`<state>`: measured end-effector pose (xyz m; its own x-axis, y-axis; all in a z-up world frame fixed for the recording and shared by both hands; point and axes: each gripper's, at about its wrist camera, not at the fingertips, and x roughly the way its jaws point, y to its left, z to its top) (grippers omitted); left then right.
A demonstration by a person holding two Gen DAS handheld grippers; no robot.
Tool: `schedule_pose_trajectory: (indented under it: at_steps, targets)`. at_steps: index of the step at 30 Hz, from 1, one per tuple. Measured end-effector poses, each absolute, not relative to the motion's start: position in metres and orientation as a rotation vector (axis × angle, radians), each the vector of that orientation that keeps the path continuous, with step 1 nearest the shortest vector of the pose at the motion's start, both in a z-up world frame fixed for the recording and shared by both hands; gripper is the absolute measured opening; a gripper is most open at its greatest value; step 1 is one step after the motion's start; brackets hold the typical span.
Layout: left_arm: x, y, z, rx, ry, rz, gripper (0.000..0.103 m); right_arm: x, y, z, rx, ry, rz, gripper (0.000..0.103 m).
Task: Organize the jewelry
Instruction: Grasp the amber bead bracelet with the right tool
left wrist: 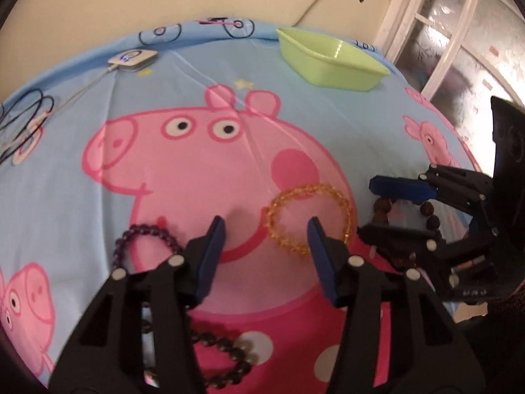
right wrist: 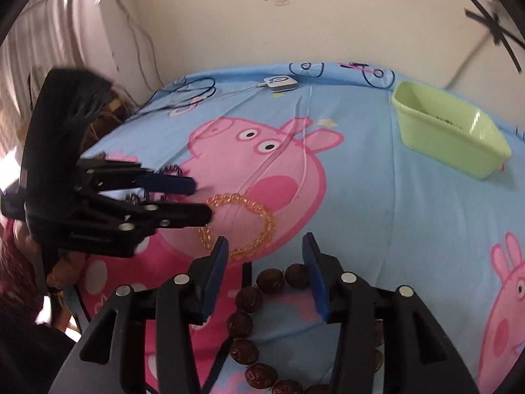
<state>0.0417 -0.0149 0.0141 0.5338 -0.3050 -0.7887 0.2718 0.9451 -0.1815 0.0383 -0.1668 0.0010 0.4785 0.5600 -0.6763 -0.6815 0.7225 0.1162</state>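
Amber bead bracelet [left wrist: 308, 218] lies between left tongs [left wrist: 265, 229] and right tongs [right wrist: 264, 246], both spread, pinching nothing.

Left tool [left wrist: 265, 229]: jaws apart, nothing between the blue pads, over the pink pig print.
Amber bracelet [left wrist: 310, 218]: flat on the bedsheet [left wrist: 65, 197], just right of the tool's right pad.
Purple bracelet [left wrist: 144, 243]: near left, partly hidden.
Dark bead bracelet [left wrist: 226, 354]: nearest, under the tool.
Right tool [left wrist: 387, 210]: at right, over a brown bead bracelet [left wrist: 426, 210].
Green tray [left wrist: 331, 60]: far right.
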Motion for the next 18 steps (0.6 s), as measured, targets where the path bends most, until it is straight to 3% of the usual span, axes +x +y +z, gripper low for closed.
schedule_pose_trajectory:
  at_steps: [5, 7, 8, 11, 14, 18]
  targets:
    - [0.045, -0.026, 0.012, 0.012, 0.930, -0.336, 0.028, 0.038, -0.159, 0.000, -0.214, 0.759, 0.804, 0.029]
    - [0.048, -0.024, 0.012, 0.009, 0.934, -0.332, 0.010, 0.036, -0.150, -0.001, -0.260, 0.763, 0.818, 0.036]
    - [0.051, -0.021, 0.012, -0.015, 0.942, -0.339, 0.009, 0.035, -0.144, -0.003, -0.288, 0.767, 0.821, 0.040]
    - [0.056, -0.013, 0.012, -0.076, 0.960, -0.356, 0.007, 0.043, -0.130, -0.009, -0.374, 0.777, 0.817, 0.039]
    - [0.057, -0.010, 0.013, -0.099, 0.963, -0.363, 0.007, 0.058, -0.131, -0.007, -0.361, 0.766, 0.804, 0.000]
    - [0.059, -0.011, 0.025, -0.116, 0.945, -0.372, 0.007, 0.076, -0.146, -0.001, -0.237, 0.778, 0.843, 0.000]
